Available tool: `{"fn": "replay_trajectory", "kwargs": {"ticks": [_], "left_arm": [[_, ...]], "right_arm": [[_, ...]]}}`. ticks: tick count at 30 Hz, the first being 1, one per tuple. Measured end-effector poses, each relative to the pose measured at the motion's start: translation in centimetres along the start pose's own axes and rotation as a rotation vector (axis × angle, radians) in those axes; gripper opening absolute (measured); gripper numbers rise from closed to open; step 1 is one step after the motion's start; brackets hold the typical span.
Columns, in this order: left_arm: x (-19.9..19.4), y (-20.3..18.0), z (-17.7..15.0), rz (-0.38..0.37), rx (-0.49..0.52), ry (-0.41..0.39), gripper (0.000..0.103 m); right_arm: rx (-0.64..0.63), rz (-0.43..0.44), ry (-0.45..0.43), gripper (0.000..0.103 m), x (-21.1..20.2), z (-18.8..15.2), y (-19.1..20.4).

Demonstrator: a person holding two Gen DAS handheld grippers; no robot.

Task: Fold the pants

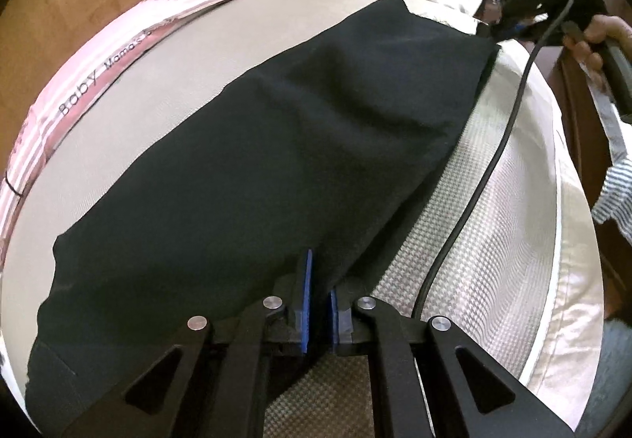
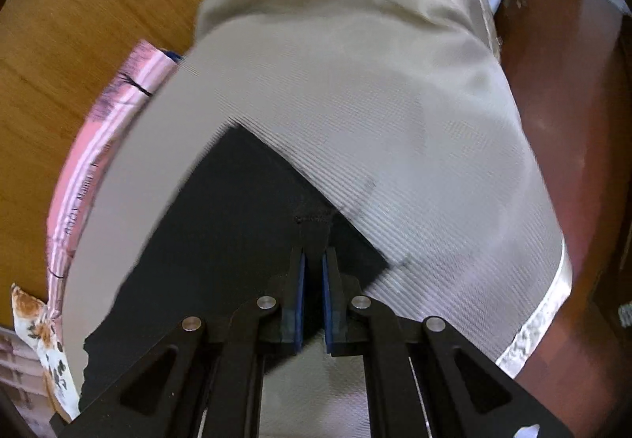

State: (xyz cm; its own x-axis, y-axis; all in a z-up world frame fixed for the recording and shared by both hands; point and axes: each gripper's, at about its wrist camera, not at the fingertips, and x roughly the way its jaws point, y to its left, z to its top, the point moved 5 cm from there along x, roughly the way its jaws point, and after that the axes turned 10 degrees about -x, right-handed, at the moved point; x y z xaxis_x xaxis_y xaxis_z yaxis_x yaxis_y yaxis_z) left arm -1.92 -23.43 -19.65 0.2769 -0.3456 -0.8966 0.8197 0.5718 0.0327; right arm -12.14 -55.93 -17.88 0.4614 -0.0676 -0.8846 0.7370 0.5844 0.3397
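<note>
Black pants [image 1: 300,145] lie spread across a beige bed cover [image 1: 166,98]. My left gripper [image 1: 320,276] is shut on the near edge of the pants, cloth pinched between its blue pads [image 1: 306,280]. My right gripper [image 1: 493,33] shows in the left wrist view at the far corner of the pants, held by a hand. In the right wrist view the right gripper [image 2: 315,260] is shut on a corner of the pants [image 2: 221,232], the cloth running between its blue pads [image 2: 302,280].
A pink striped cloth with lettering [image 1: 79,98] lies along the left edge of the bed. A houndstooth patterned cloth [image 1: 486,216] lies to the right of the pants. A black cable [image 1: 489,161] trails over it. Wood floor [image 2: 79,23] lies beyond the bed.
</note>
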Motion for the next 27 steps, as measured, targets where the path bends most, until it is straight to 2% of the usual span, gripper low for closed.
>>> {"fn": "replay_trajectory", "kwargs": {"ticks": [4, 6, 9, 11, 12, 16, 18, 22, 25, 27], "left_arm": [[-0.2, 0.5, -0.3, -0.037, -0.009, 0.008, 0.01], [-0.3, 0.7, -0.3, -0.055, -0.024, 0.02, 0.015], [-0.8, 1.4, -0.2, -0.105, -0.07, 0.052, 0.021], [-1.5, 2.5, -0.1, -0.123, -0.112, 0.058, 0.037], [-1.9, 3.0, -0.1, -0.114, -0.128, 0.055, 0.048], [-3.7, 5.0, 0.0, -0.126, -0.159, 0.018, 0.049], [-4.8, 6.8, 0.4, -0.113, -0.198, -0.018, 0.05], [-5.7, 11.6, 1.5, -0.059, -0.352, -0.094, 0.05], [-5.7, 16.1, 2.3, -0.002, -0.487, -0.145, 0.05], [-5.4, 18.2, 2.5, 0.04, -0.53, -0.158, 0.05]], "right_arm": [[0.009, 0.013, 0.017, 0.009, 0.5, -0.5, -0.5], [0.013, 0.013, 0.028, 0.018, 0.2, -0.4, -0.6], [-0.017, -0.016, 0.028, 0.023, -0.8, 0.1, -0.4], [-0.055, -0.022, -0.001, 0.023, -1.8, 1.1, 0.0], [-0.075, -0.014, -0.013, 0.023, -2.1, 1.7, 0.4], [-0.187, 0.088, -0.031, 0.024, -2.3, 5.0, 3.3], [-0.254, 0.135, -0.005, 0.025, -1.1, 6.8, 5.1], [-0.333, 0.132, 0.05, 0.026, 2.0, 9.3, 7.1], [-0.315, 0.126, 0.073, 0.026, 4.3, 11.3, 7.4], [-0.31, 0.125, 0.087, 0.026, 5.5, 12.1, 7.3]]}}
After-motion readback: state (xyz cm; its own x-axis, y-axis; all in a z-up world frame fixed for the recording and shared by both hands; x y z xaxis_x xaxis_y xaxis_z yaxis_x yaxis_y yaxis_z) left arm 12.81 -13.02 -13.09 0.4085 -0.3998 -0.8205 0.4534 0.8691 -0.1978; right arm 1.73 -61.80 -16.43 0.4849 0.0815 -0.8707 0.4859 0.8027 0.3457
